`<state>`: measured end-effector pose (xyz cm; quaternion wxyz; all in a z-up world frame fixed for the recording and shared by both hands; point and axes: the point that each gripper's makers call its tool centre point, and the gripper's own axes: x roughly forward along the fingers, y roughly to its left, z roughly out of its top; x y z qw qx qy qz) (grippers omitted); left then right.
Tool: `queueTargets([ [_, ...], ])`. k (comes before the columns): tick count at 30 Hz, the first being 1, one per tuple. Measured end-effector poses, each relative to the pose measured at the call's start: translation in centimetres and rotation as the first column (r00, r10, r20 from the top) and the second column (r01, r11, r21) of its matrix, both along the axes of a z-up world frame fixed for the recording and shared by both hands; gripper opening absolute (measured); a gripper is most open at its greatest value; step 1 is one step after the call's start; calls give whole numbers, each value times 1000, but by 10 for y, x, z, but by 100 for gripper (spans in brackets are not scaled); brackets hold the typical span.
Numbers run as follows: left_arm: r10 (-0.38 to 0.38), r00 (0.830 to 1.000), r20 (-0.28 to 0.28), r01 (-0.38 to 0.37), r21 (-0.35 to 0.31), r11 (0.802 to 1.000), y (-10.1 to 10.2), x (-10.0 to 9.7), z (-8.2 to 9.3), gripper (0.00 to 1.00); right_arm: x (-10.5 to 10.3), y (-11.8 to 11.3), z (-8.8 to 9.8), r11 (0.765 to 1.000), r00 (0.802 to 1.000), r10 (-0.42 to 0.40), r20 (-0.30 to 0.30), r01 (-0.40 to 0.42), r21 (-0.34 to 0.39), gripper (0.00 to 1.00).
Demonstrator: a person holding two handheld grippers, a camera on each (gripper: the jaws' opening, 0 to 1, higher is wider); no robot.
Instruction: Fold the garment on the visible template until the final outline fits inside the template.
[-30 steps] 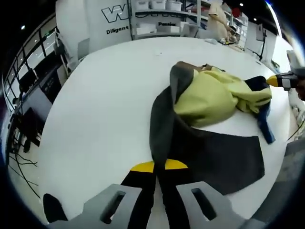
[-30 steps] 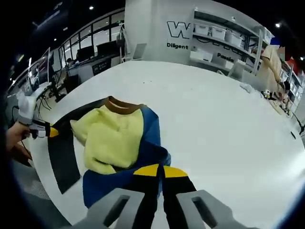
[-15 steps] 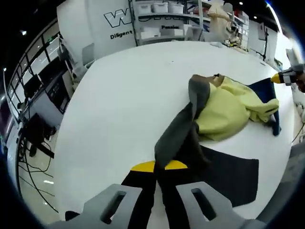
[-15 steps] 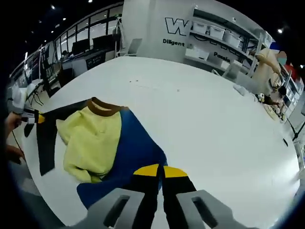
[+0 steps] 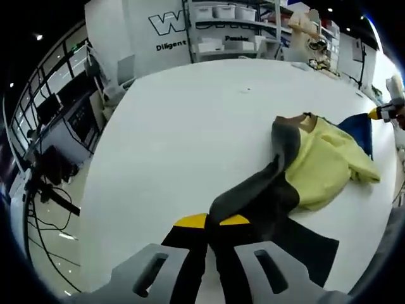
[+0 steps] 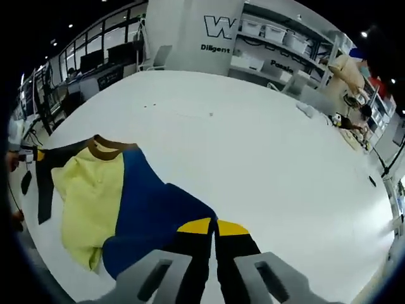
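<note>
Folding is barely starting — both grippers' jaws are clamping the garment [image 6: 101, 196], lying crumpled on the worktop [image 6: 266, 158] toward nine o'clock — template unidentifiable.

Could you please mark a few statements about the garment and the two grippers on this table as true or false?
1. The left gripper is shut on the grey part of the yellow, grey and blue garment. True.
2. The right gripper hangs open above the blue part. False: it is shut on it.
3. The garment has a brown collar. True.
4. The round white table is black. False: it is white.
</note>
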<state>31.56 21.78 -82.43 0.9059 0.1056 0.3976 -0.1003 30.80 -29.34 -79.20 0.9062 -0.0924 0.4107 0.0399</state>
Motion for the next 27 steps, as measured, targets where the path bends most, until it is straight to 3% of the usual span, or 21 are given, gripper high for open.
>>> queueTargets([
  [4, -13, 1000, -19, 13, 9, 1000, 4, 9, -3, 8, 2, -12, -12, 999, 999, -8, -46, 6, -32, 0],
  [7, -8, 1000, -21, 8, 3, 1000, 7, 16, -5, 8, 1, -27, -20, 996, 995, -68, -75, 64, -59, 0],
  [12, -28, 999, -46, 30, 42, 999, 12, 26, -9, 8, 6, -28, -28, 996, 994, -51, -93, 45, -71, 0],
  [16, -58, 996, -60, 66, 124, 990, 17, 37, -8, 8, 12, -26, -34, 996, 994, -30, -101, 21, -85, 0],
  [27, -42, 995, -88, 56, 171, 984, 34, 55, -20, 7, 28, -39, -49, 991, 992, -55, -111, 40, -131, 0],
])
